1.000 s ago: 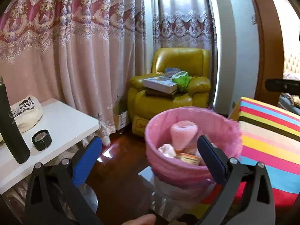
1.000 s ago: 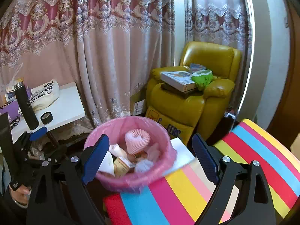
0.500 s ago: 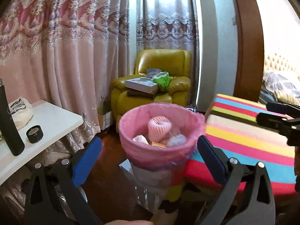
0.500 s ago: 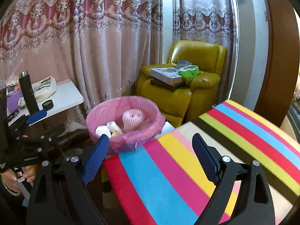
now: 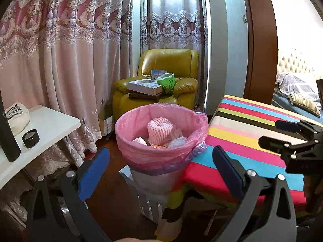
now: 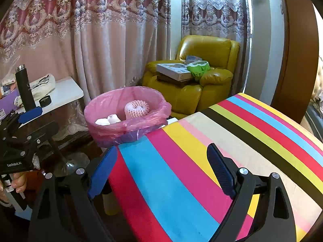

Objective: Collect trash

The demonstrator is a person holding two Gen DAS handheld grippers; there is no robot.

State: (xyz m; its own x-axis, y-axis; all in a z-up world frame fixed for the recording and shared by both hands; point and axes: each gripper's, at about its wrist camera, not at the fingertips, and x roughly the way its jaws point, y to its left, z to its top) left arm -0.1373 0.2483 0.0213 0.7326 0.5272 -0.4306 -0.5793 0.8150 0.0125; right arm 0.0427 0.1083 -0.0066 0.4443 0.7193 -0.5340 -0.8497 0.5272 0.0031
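The left gripper (image 5: 160,166) is seen with its fingers (image 5: 92,172) spread wide and nothing held between them; the right gripper (image 6: 161,168) is likewise wide and empty above the striped cloth (image 6: 212,161). The bases of both tools are cut off at the lower edge of each view. Beyond the left fingers, the bin (image 5: 161,157) is lined with a pink bag (image 5: 129,121); inside it a pink foam net (image 5: 159,129) and pale wrappers are seen, while the lower trash is hidden by the rim. The bin's foot is hidden behind the cloth's corner. On the left gripper's body, seen from the right wrist, "GenRoboAI" (image 6: 13,164) is printed, though the small letters are hard to read. The bottle (image 6: 25,88) on the white bench (image 6: 66,92) is cut off in the left view. Print on the box (image 6: 174,71) on the armchair (image 6: 201,80) cannot be read.
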